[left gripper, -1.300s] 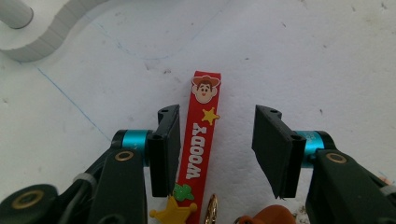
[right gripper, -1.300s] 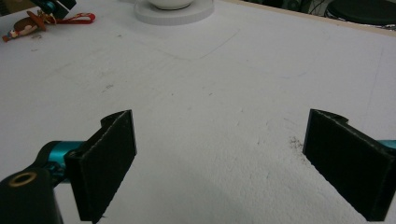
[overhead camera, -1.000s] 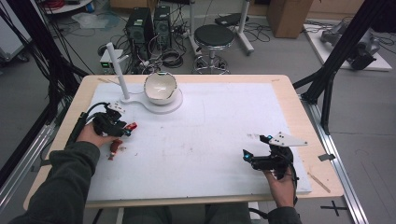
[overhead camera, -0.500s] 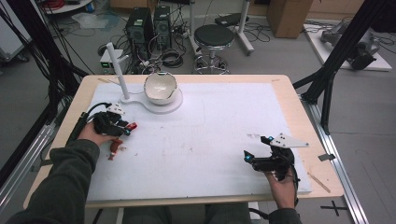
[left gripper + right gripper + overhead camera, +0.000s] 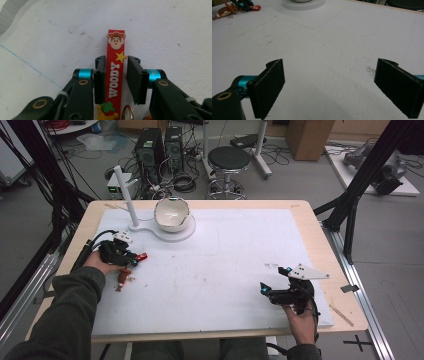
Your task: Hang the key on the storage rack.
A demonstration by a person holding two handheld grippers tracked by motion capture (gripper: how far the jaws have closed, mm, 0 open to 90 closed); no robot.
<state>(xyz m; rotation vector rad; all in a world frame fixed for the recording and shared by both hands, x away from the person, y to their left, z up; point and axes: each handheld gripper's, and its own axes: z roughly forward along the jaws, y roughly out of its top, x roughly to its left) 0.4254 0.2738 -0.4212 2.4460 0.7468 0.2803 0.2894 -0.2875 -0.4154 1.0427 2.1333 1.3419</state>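
Observation:
A red rubber strap (image 5: 115, 62) marked WOODY, with a cartoon cowboy face and a gold star, lies flat on the white mat. My left gripper (image 5: 116, 67) straddles it: the left jaw touches its edge and a thin gap shows at the right jaw, so it is open by a sliver. A metal ring (image 5: 127, 112) sits at the strap's near end. In the high view the left gripper (image 5: 134, 257) is at the mat's left, with the strap's red tip (image 5: 143, 256) poking out and a brown charm (image 5: 122, 277) just behind. My right gripper (image 5: 267, 290) stands wide open over bare mat at the front right.
A white bowl (image 5: 171, 213) rests on a white stand base (image 5: 150, 227) with an upright post (image 5: 125, 190) at the back left. The white mat (image 5: 225, 250) covers the wooden table. Beyond the far edge are a stool (image 5: 229, 159) and computer towers.

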